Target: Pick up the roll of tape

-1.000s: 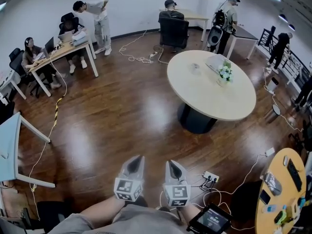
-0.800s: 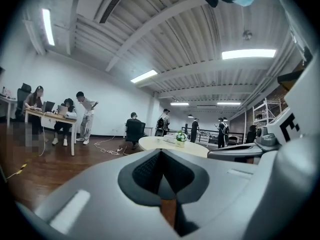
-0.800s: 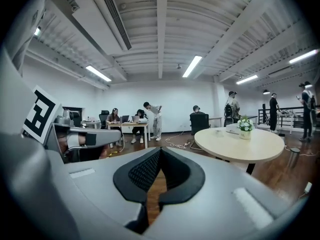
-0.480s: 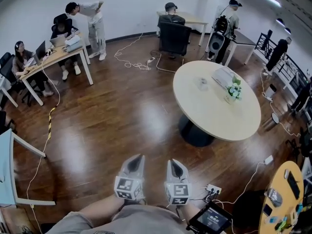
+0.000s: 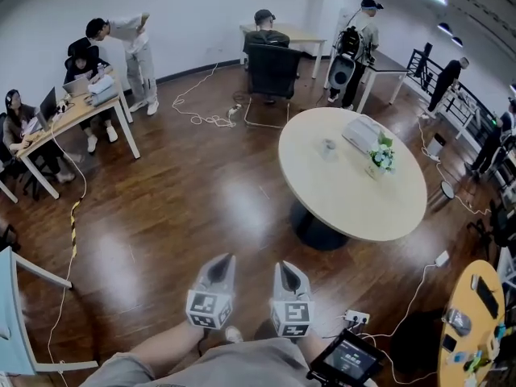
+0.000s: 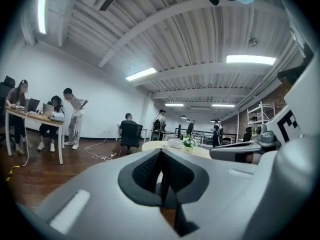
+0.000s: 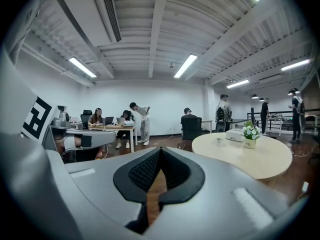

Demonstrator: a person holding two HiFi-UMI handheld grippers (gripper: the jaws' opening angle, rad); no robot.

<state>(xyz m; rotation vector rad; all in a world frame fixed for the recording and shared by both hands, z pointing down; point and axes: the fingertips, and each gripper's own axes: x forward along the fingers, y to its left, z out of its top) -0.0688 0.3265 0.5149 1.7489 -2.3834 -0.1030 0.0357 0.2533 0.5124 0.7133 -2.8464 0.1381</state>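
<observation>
A small pale ring-shaped thing [image 5: 328, 145], probably the roll of tape, lies on the round beige table [image 5: 355, 208]; the right gripper view shows it far off [image 7: 218, 140]. My left gripper [image 5: 222, 262] and right gripper [image 5: 287, 268] are held side by side, low in the head view, over the wooden floor and well short of the table. Both point forward and nearly level. The left gripper view [image 6: 160, 151] shows its jaws shut with nothing between them. The right gripper [image 7: 160, 149] is shut and empty too.
A flower pot [image 5: 381, 153] and a white box [image 5: 361, 130] also stand on the table. A power strip [image 5: 355, 318] with cables lies on the floor to the right. A yellow table [image 5: 463, 297] is at the far right, with desks and people around the room.
The whole view has moved forward across the floor: the round table is nearer and lower in the head view. Both grippers keep their place in view and stay shut.
</observation>
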